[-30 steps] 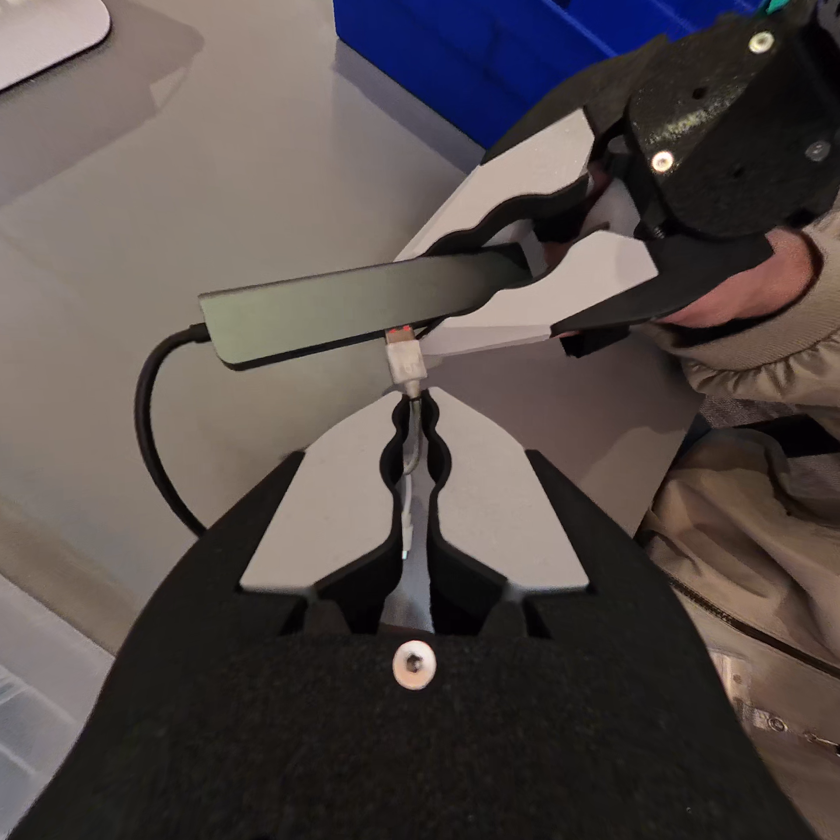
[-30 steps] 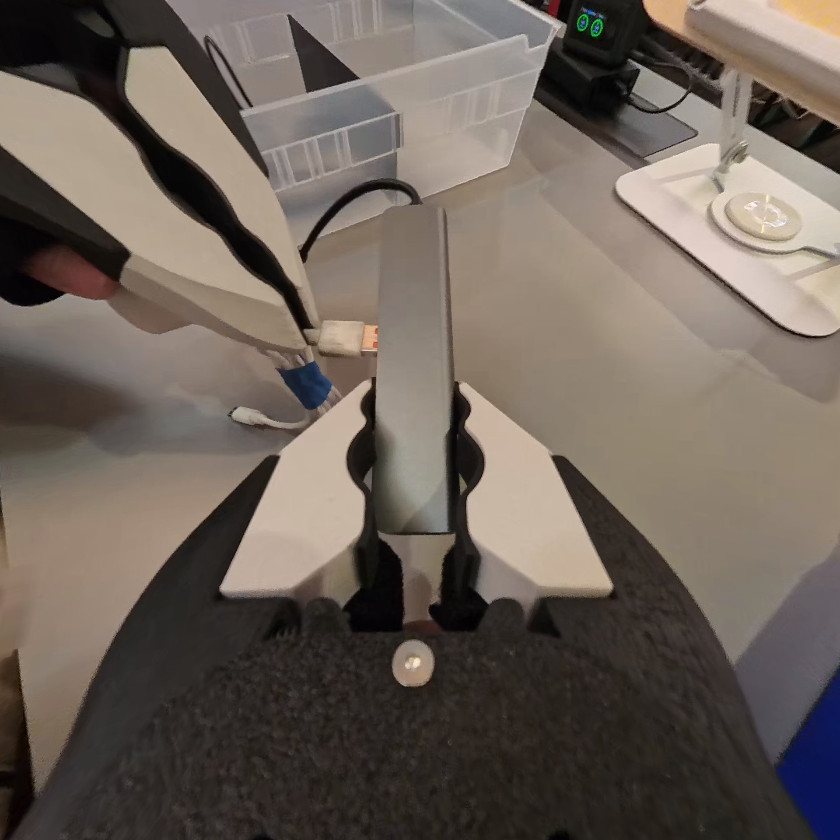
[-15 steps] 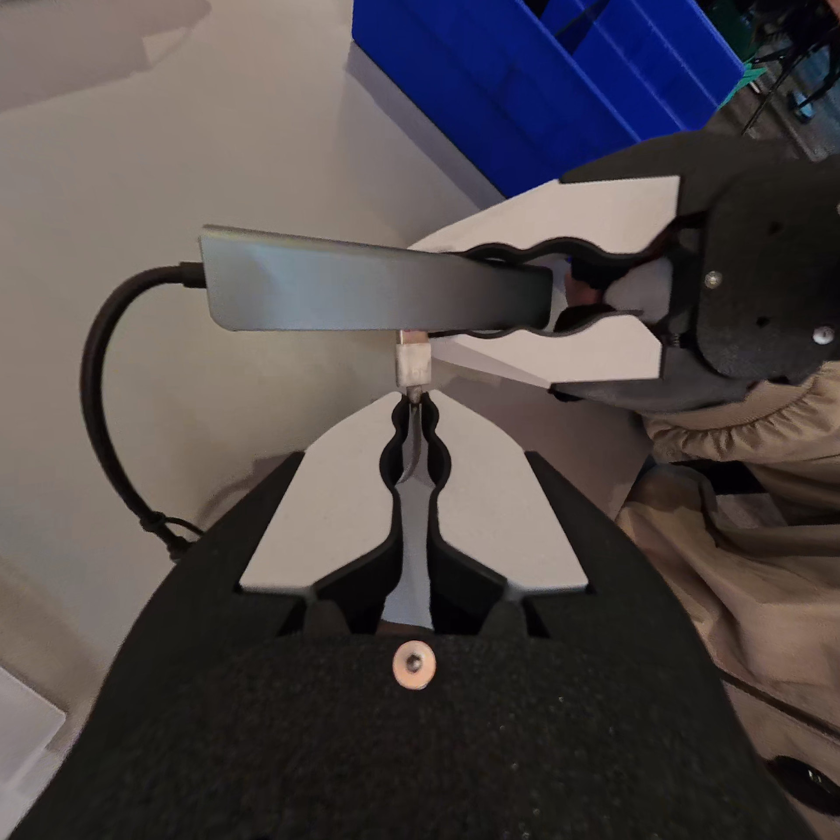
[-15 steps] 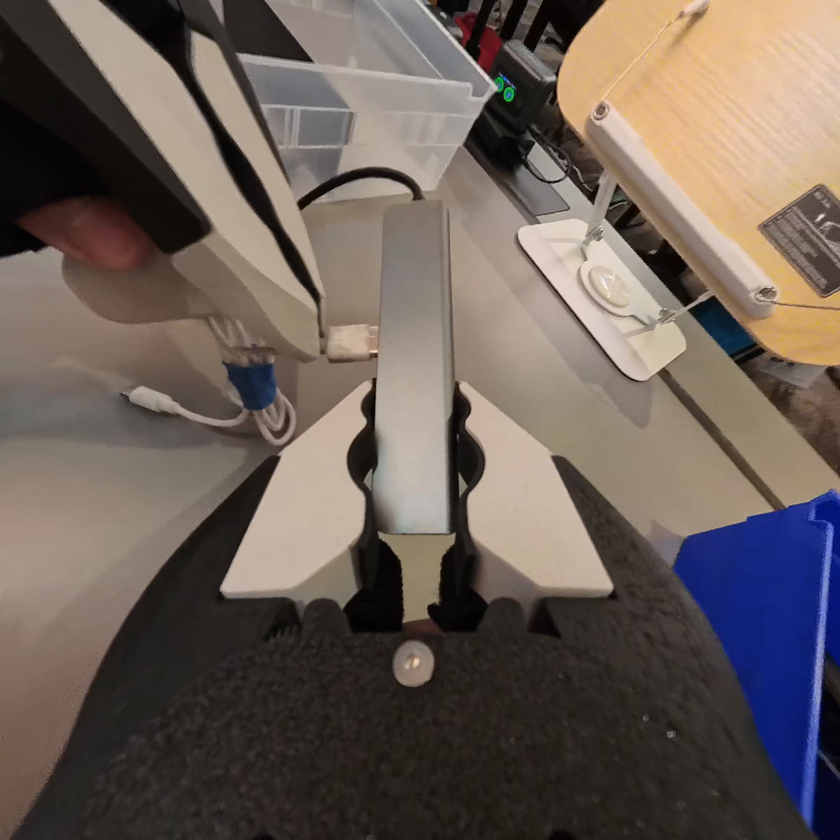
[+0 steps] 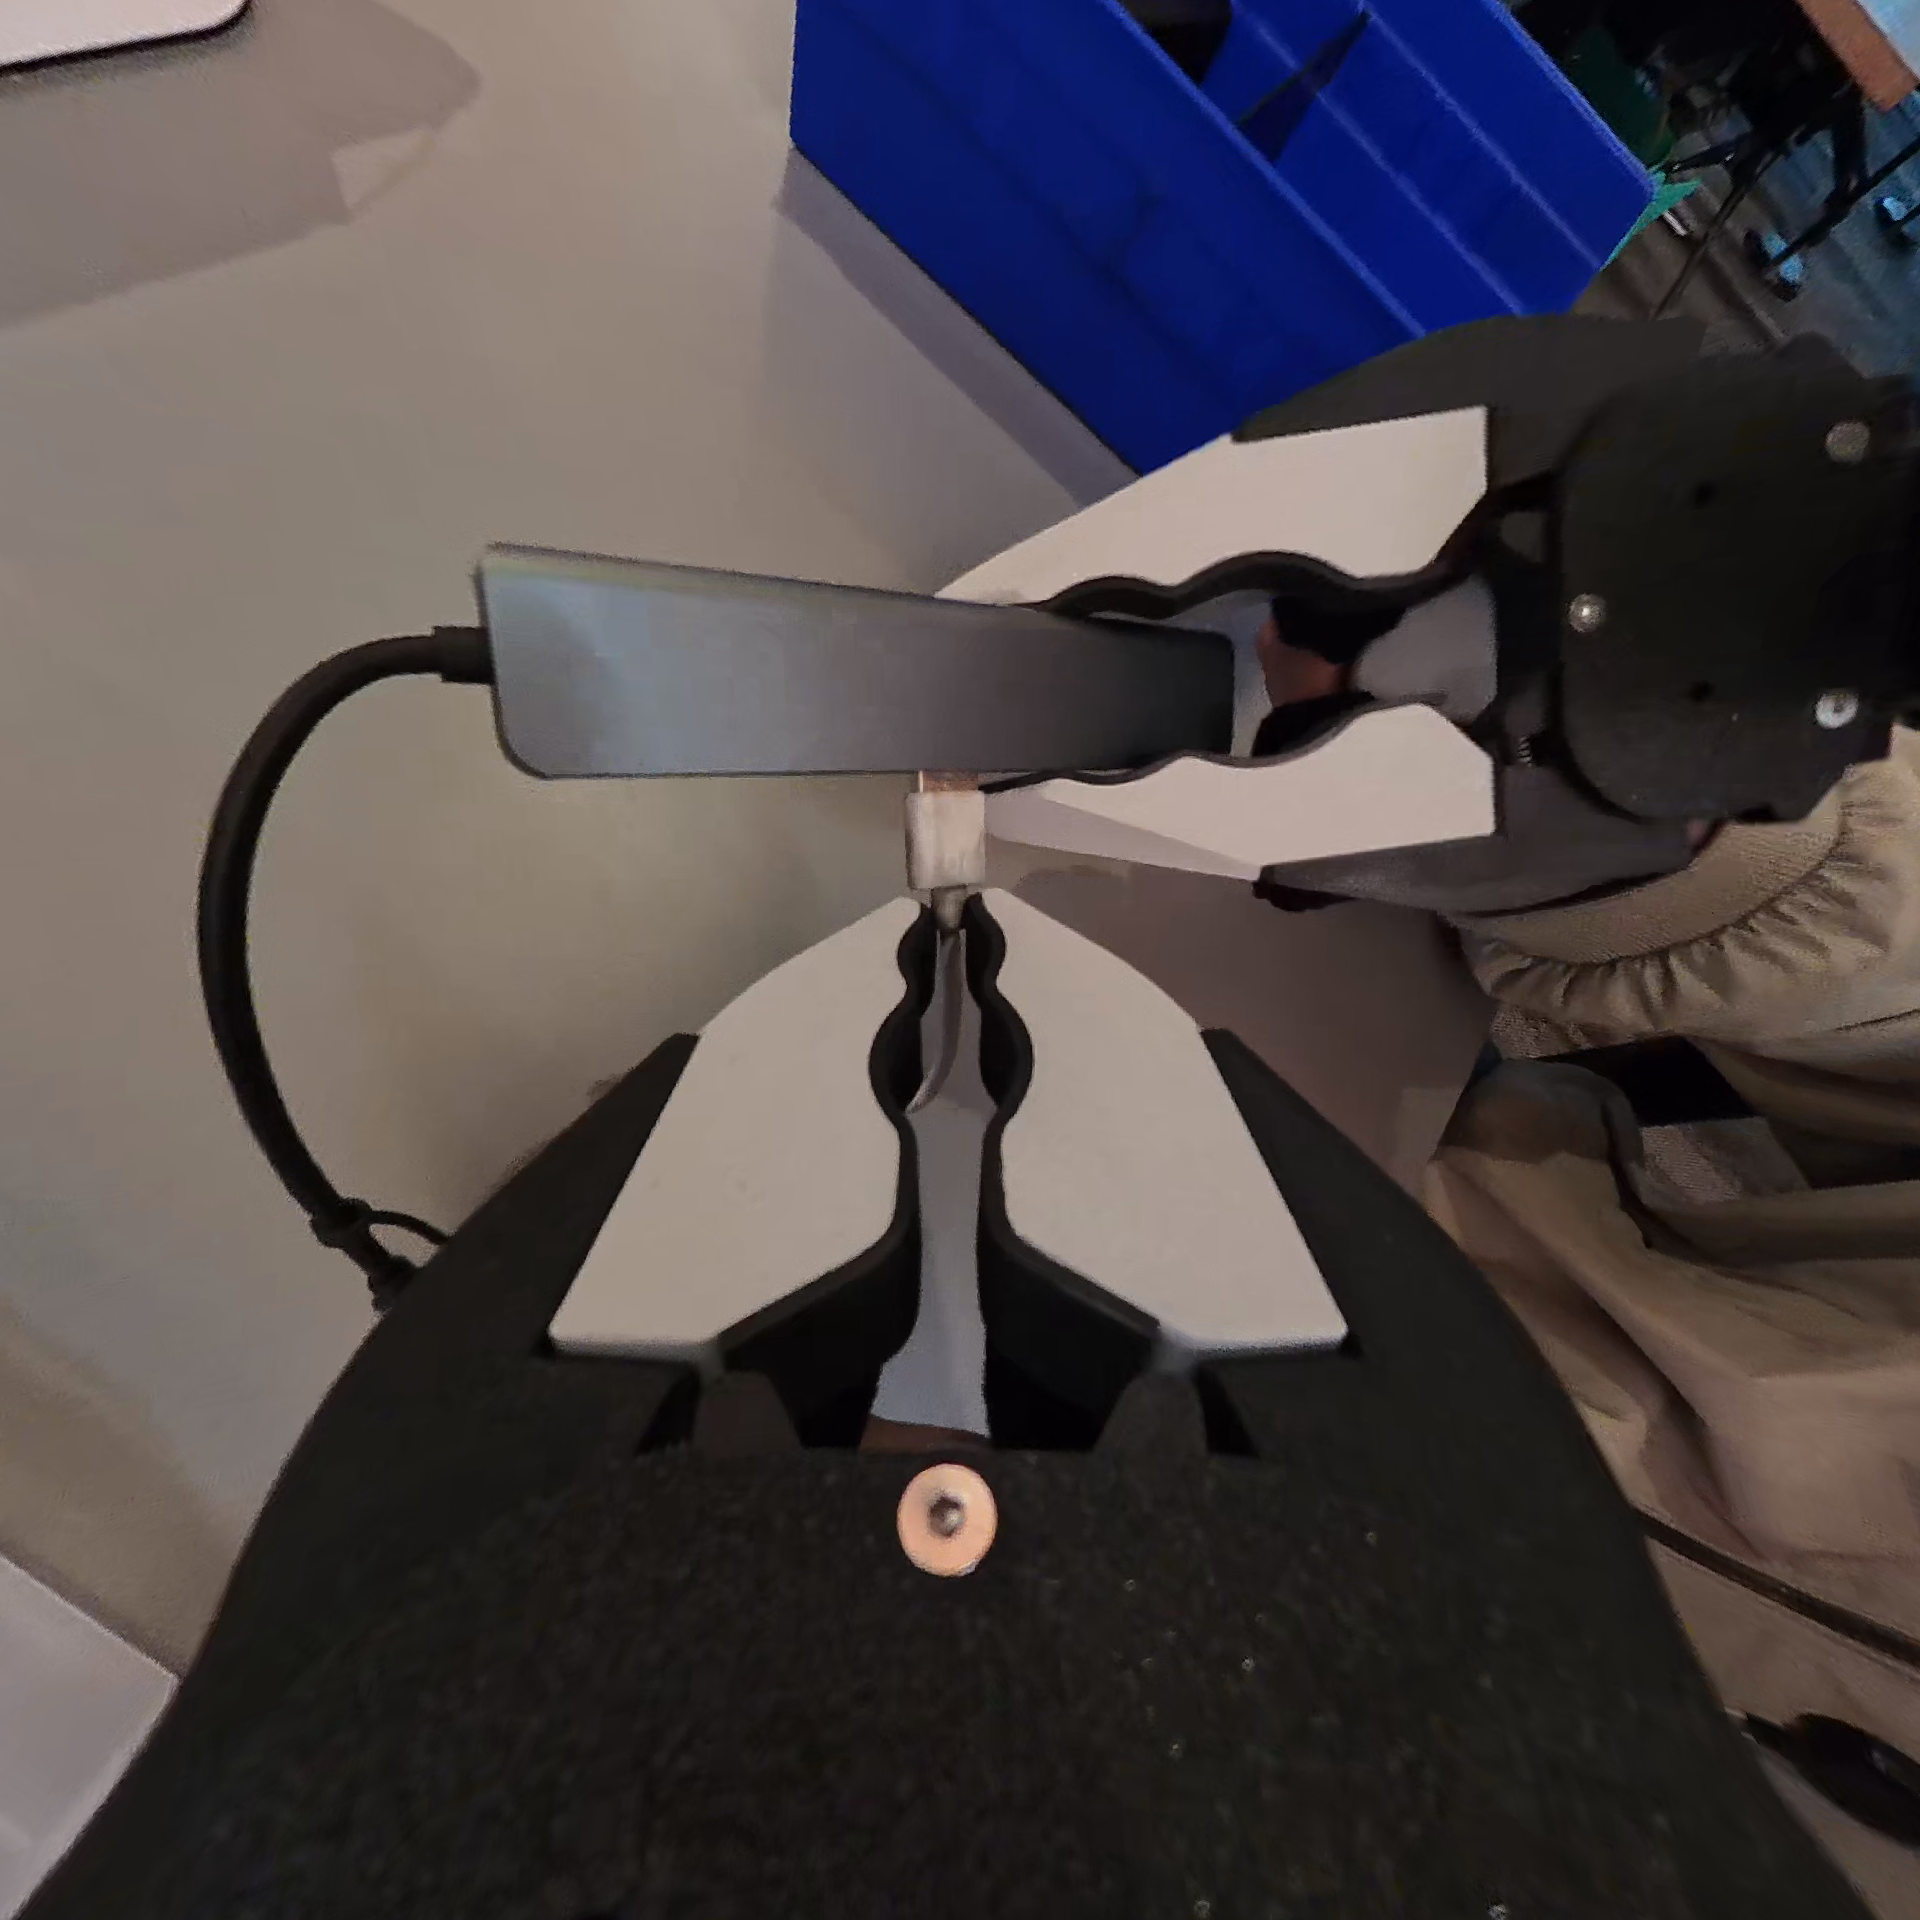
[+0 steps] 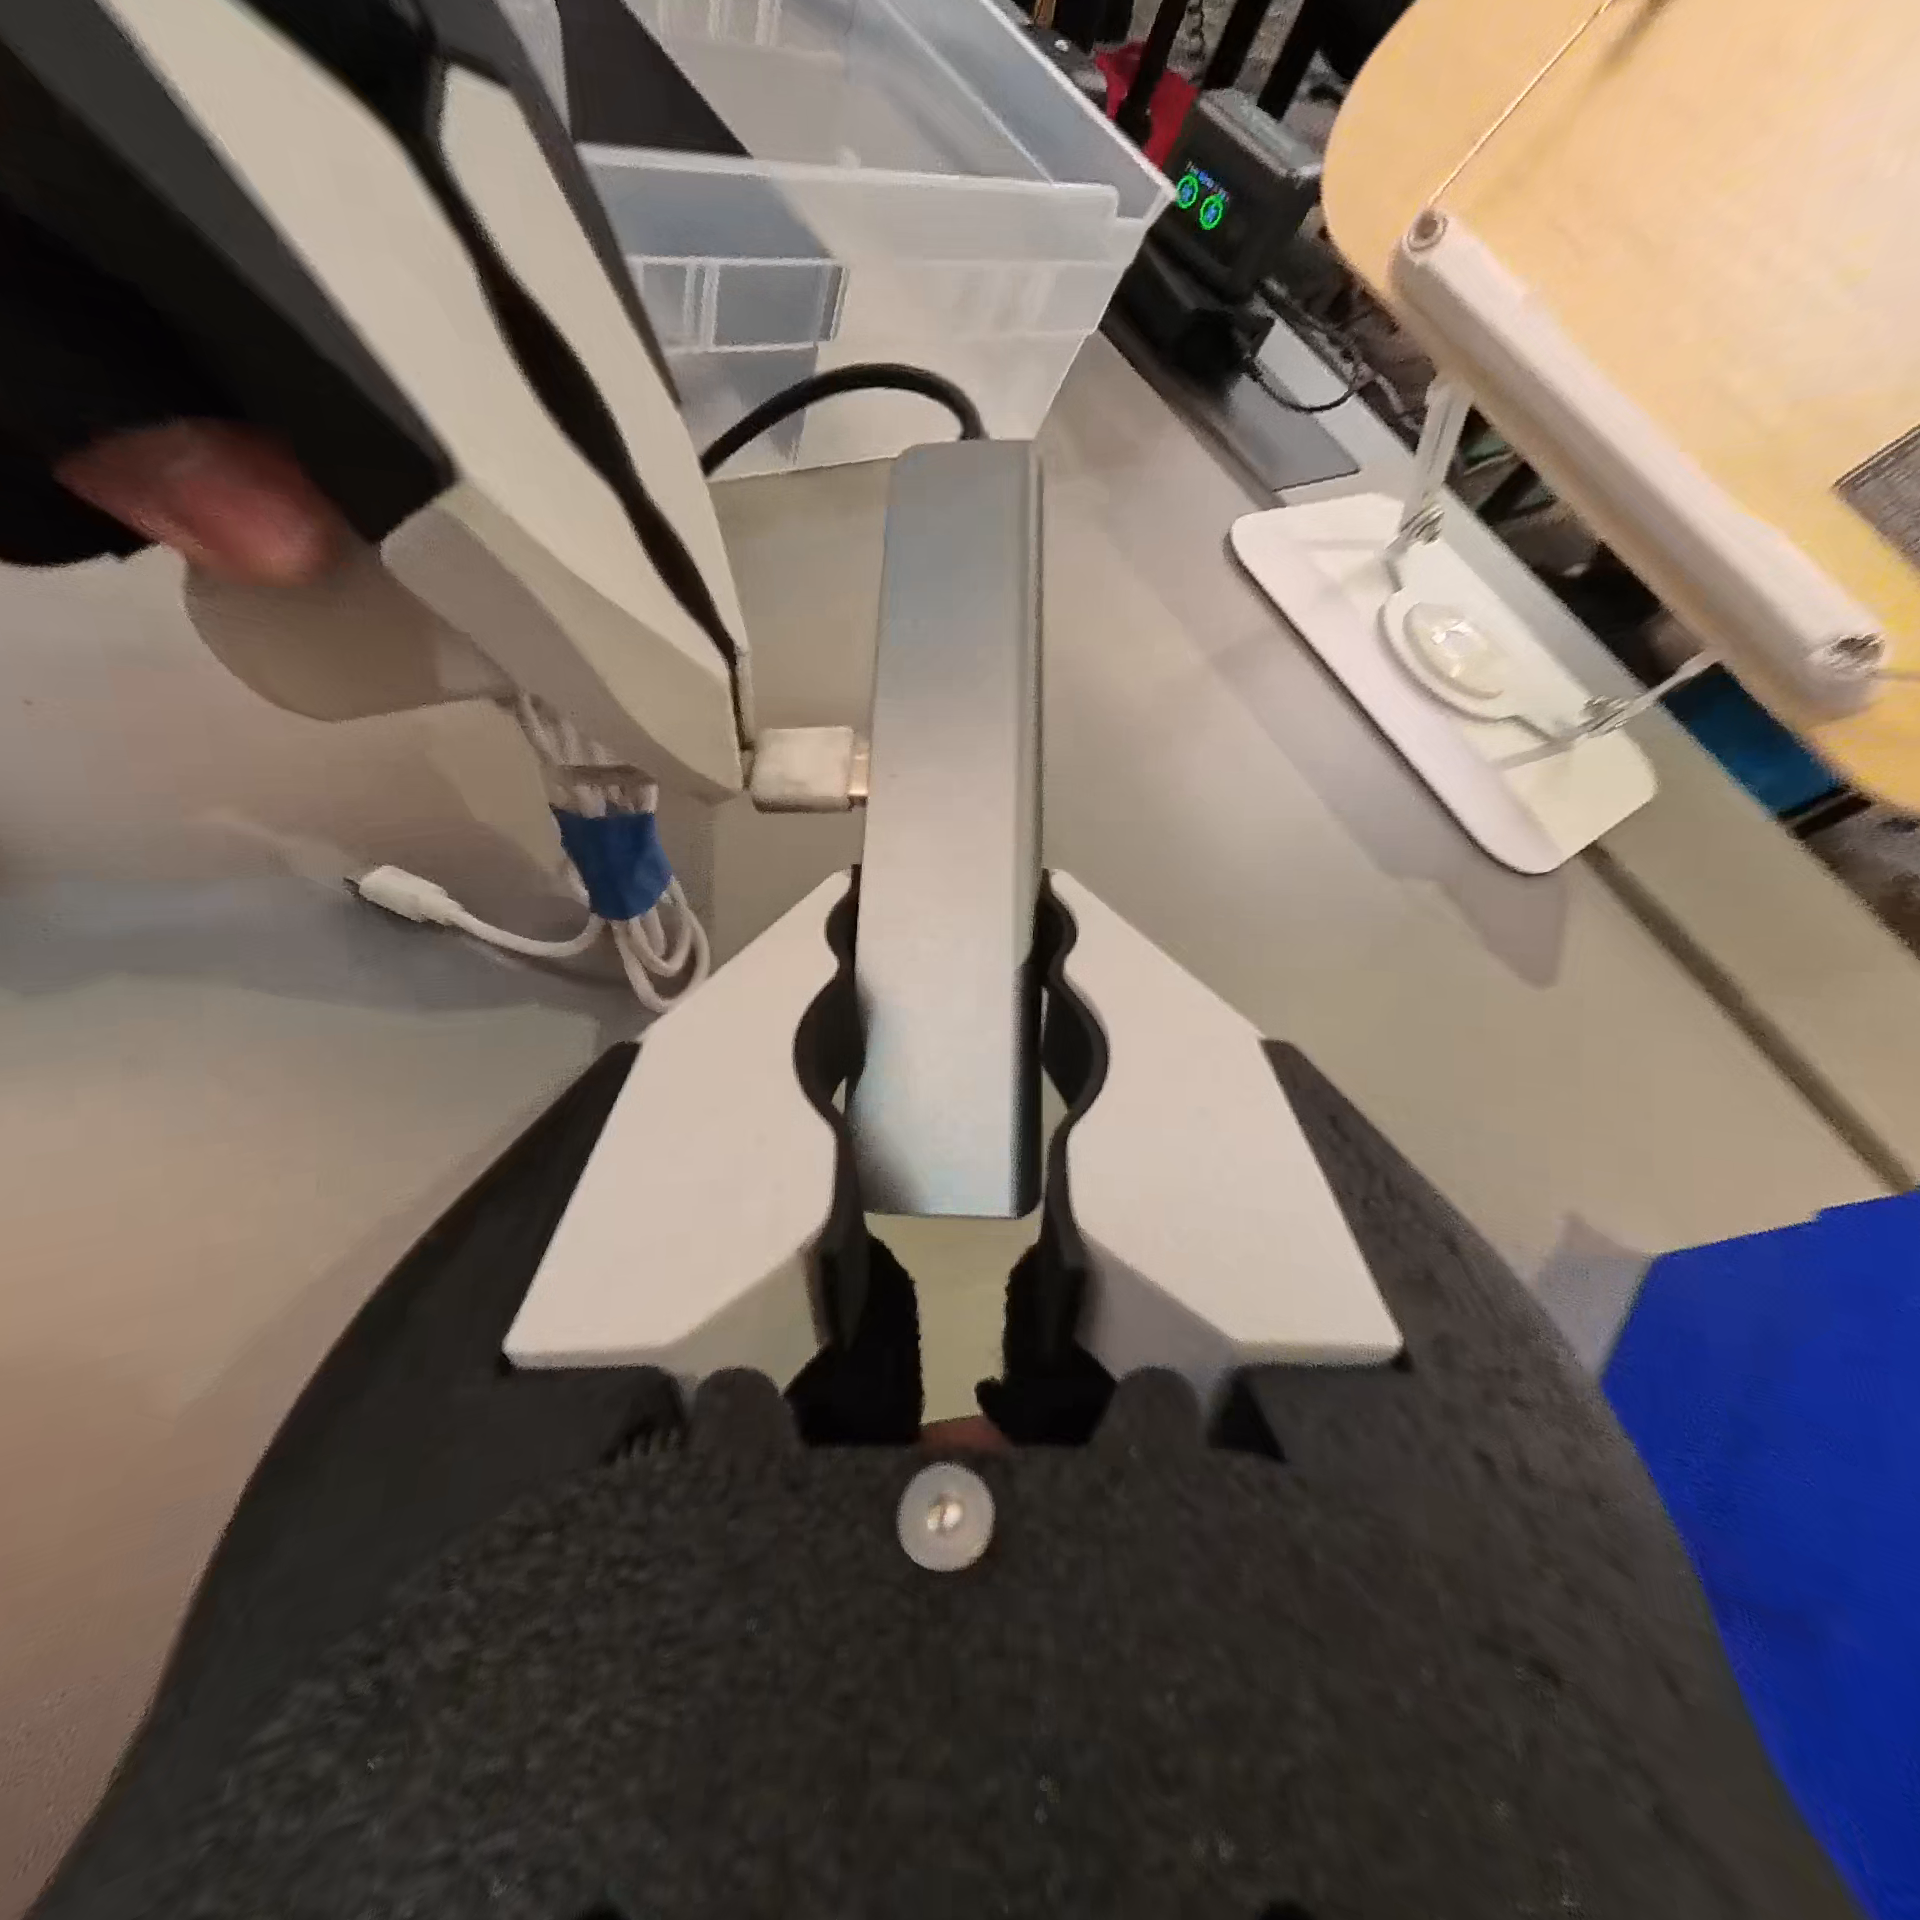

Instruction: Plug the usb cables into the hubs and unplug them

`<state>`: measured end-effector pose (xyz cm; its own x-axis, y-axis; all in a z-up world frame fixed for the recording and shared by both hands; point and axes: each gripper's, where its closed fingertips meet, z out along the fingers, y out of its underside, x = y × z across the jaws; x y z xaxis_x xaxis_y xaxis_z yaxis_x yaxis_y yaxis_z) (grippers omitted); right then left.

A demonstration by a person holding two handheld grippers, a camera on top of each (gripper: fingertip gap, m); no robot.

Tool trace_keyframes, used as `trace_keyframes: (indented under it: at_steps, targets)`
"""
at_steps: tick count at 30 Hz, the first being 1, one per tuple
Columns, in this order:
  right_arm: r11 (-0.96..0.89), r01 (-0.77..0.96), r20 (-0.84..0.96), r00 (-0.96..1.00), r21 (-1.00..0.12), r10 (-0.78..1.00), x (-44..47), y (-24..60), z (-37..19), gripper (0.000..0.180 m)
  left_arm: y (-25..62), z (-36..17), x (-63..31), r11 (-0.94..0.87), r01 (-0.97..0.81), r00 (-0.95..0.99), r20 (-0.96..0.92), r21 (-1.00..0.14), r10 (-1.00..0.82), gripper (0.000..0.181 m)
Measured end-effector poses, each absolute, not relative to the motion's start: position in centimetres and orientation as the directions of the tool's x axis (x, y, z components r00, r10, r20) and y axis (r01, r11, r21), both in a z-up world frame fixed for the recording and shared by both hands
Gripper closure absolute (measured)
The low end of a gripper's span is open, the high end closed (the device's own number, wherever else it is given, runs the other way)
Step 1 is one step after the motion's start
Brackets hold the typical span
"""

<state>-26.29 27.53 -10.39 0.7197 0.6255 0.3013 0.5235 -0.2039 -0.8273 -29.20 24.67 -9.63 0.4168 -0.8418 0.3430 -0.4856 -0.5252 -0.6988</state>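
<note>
A grey USB hub (image 5: 852, 686) with a black lead (image 5: 234, 935) is held in the air, clamped at one end by my right gripper (image 6: 951, 894), which also shows in the left wrist view (image 5: 1049, 707). My left gripper (image 5: 948, 920) is shut on the white USB cable just behind its white plug (image 5: 943, 842). The plug sits in a port on the hub's side, with a sliver of metal still showing. In the right wrist view the hub (image 6: 951, 831) runs away from me, the plug (image 6: 805, 769) enters its left side, and the left gripper (image 6: 743, 717) pinches the cable. The cable's coiled rest, bound with blue tape (image 6: 613, 862), hangs below.
A blue bin (image 5: 1195, 177) stands on the grey table (image 5: 416, 364) beyond the hub. A clear plastic bin (image 6: 883, 218) is behind the hub in the right wrist view. A white lamp base (image 6: 1444, 665) and a wooden shade (image 6: 1662, 312) are to the right. A person's beige sleeve (image 5: 1714, 956) is at right.
The plug has gone deeper into the hub's port; its orange tongue no longer shows. Both grippers and the hub have risen and tilted together, shifting the background.
</note>
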Motion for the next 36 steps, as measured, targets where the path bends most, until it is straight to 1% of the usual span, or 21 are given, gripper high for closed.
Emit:
trace_keyframes:
  at_steps: [1, 3, 5, 7, 9, 10, 11, 14, 17, 19, 22, 27, 29, 31, 33, 36]
  targets:
    - [-0.242, 0.486, 0.242, 0.735, -0.840, 0.633, -26.2, 27.7, -10.7, 0.148, 24.9, -9.6, -29.1, -0.515, -0.480, 0.424, 0.327, -0.710, -0.845, 0.176]
    - [-0.306, 0.382, 0.095, 0.746, -0.872, 0.660, -26.3, 27.9, -10.9, 0.149, 25.1, -9.4, -28.9, -0.493, -0.462, 0.428, 0.301, -0.738, -0.852, 0.176]
    - [-0.380, 0.286, -0.042, 0.749, -0.880, 0.661, -26.1, 27.9, -11.3, 0.149, 25.4, -9.1, -28.6, -0.445, -0.436, 0.439, 0.247, -0.782, -0.864, 0.175]
    - [-0.450, 0.209, -0.154, 0.748, -0.868, 0.646, -26.0, 27.8, -11.7, 0.149, 25.5, -9.5, -28.3, -0.356, -0.472, 0.453, 0.125, -0.807, -0.883, 0.171]
    - [-0.477, 0.161, -0.216, 0.738, -0.864, 0.640, -26.1, 27.6, -11.7, 0.149, 25.8, -10.3, -28.4, -0.268, -0.540, 0.475, -0.026, -0.797, -0.879, 0.167]
    - [-0.486, 0.151, -0.235, 0.729, -0.861, 0.643, -26.2, 27.5, -11.7, 0.149, 26.1, -10.2, -28.4, -0.234, -0.546, 0.488, -0.078, -0.805, -0.869, 0.165]
    - [-0.488, 0.153, -0.240, 0.723, -0.859, 0.648, -26.3, 27.4, -11.7, 0.149, 26.1, -10.0, -28.2, -0.212, -0.540, 0.492, -0.102, -0.815, -0.864, 0.163]
    - [-0.449, 0.189, -0.179, 0.733, -0.873, 0.656, -26.1, 27.5, -11.6, 0.149, 25.9, -10.1, -28.0, -0.187, -0.546, 0.481, -0.123, -0.816, -0.868, 0.174]
    - [-0.374, 0.280, -0.050, 0.740, -0.884, 0.671, -25.7, 27.5, -11.3, 0.149, 25.7, -10.0, -27.8, -0.188, -0.544, 0.477, -0.117, -0.818, -0.871, 0.176]
    - [-0.371, 0.301, -0.029, 0.740, -0.879, 0.671, -25.6, 27.4, -11.2, 0.149, 25.8, -9.9, -27.7, -0.173, -0.563, 0.478, -0.148, -0.808, -0.866, 0.176]
    - [-0.382, 0.271, -0.055, 0.750, -0.883, 0.659, -25.6, 27.4, -11.4, 0.148, 25.9, -9.7, -27.6, -0.180, -0.576, 0.479, -0.151, -0.797, -0.865, 0.176]
    - [-0.407, 0.288, -0.054, 0.758, -0.867, 0.651, -25.5, 27.7, -12.1, 0.149, 26.0, -10.7, -27.6, -0.203, -0.573, 0.479, -0.124, -0.794, -0.869, 0.175]
    - [-0.431, 0.288, -0.083, 0.745, -0.855, 0.662, -25.3, 27.7, -12.8, 0.149, 25.5, -11.0, -27.9, -0.218, -0.549, 0.489, -0.098, -0.807, -0.867, 0.175]
    - [-0.456, 0.301, -0.100, 0.736, -0.837, 0.670, -24.7, 27.7, -13.7, 0.149, 24.7, -11.0, -29.0, -0.236, -0.510, 0.512, -0.072, -0.827, -0.856, 0.159]
    - [-0.493, 0.302, -0.149, 0.714, -0.816, 0.684, -24.5, 27.4, -14.4, 0.149, 23.8, -11.2, -31.2, -0.272, -0.476, 0.540, -0.034, -0.837, -0.841, 0.158]
    - [-0.510, 0.339, -0.127, 0.724, -0.791, 0.678, -23.7, 27.6, -15.5, 0.149, 23.4, -10.5, -36.3, -0.371, -0.373, 0.605, 0.080, -0.850, -0.792, 0.152]
